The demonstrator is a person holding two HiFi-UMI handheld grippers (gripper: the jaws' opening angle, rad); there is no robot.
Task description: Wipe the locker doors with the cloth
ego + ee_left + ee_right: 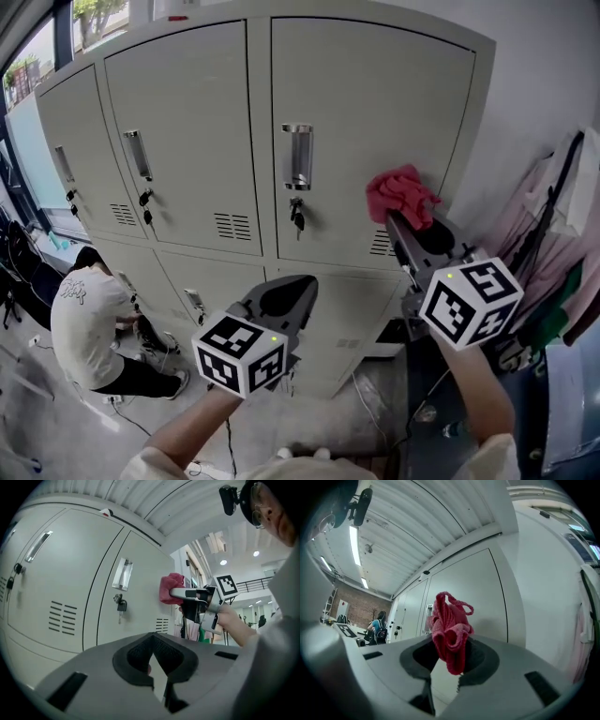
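A bank of beige lockers (187, 122) stands in front of me. A red cloth (401, 195) is bunched in my right gripper (395, 218), which is shut on it and holds it at the upper right door (375, 103), right of the handle (297, 155) and near the louvres. In the right gripper view the cloth (449, 629) sticks up from between the jaws, close to the door. My left gripper (302, 283) hangs lower, before the bottom row, shut with nothing in it. From the left gripper view I see the cloth (169, 587) against the door.
A person in a white shirt (86, 317) crouches on the floor at the lower left lockers. Clothes (553, 225) hang against the wall on the right. Keys (297, 217) dangle from the door locks. Cables lie on the floor.
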